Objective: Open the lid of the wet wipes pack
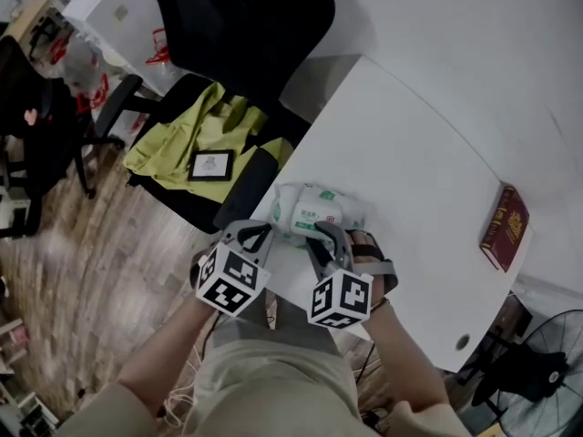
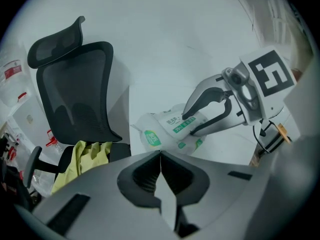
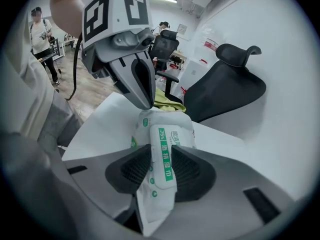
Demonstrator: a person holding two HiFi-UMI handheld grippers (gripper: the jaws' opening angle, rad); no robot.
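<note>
A white counter [image 1: 428, 180] is filling the right half of the head view, with a wooden floor [image 1: 82, 280] spreading out at its 9 o'clock side. A black office chair [image 1: 246, 35] is standing at the counter's 11 o'clock corner, and a yellow-green cloth [image 1: 205, 130] and a small framed picture [image 1: 210, 165] are lying on its seat. A red book [image 1: 504, 228] is resting near the counter's 3 o'clock edge, well apart from everything else. A fan [image 1: 547, 376] is standing on the floor at 5 o'clock.

The wet wipes pack [image 1: 314, 209] is lying near the counter's 7 o'clock edge, just in front of the person. The right gripper [image 1: 326, 237] is pointing steeply down at it from the 6 o'clock side. Its jaws are standing wide, with the near end of the pack between them, and the ribbed pads [image 3: 192, 171] are pressing against the pack's two sides. The green-striped label is facing up in the gap.

The left gripper [image 1: 260, 235] is hovering at the pack's 8 o'clock corner. Its jaws are closed together and holding nothing. In the right gripper view its tip is sitting just at the pack's far end; whether it is touching is unclear.
</note>
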